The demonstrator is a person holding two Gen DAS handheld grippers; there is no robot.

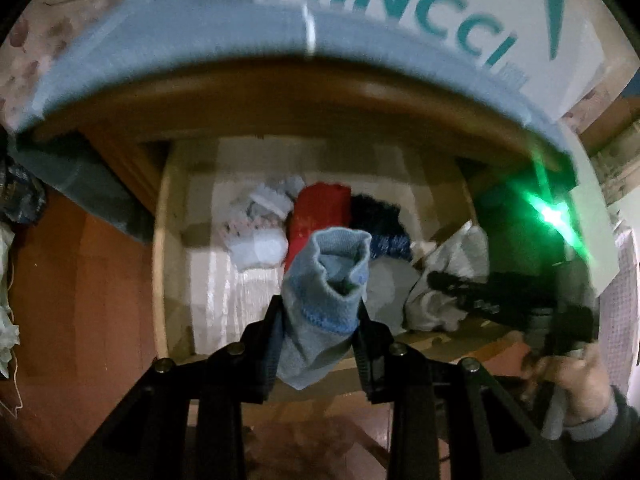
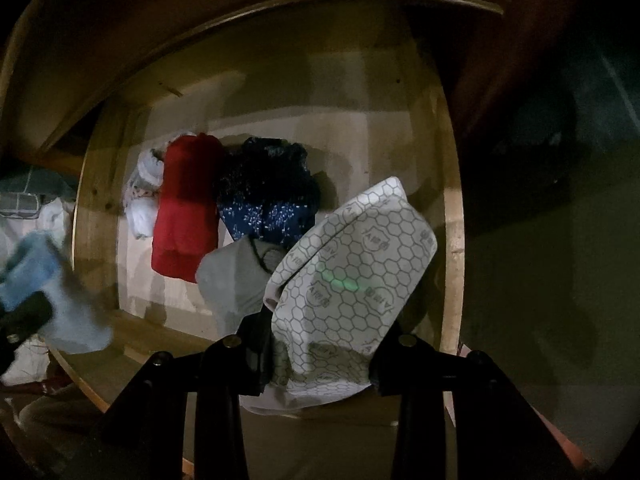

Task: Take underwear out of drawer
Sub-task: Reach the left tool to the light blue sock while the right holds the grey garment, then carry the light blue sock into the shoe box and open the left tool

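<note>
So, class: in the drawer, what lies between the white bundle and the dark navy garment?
A folded red garment lies between the white bundle and the navy garment, touching both. The right wrist view shows it best; the left wrist view agrees.

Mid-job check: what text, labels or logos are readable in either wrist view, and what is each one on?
"XINCCI", teal letters, first one cropped: white box above the drawer.
Small marks inside the hexagons on the white patterned underwear in the right gripper: too small to read.
Nothing else legible.
</note>
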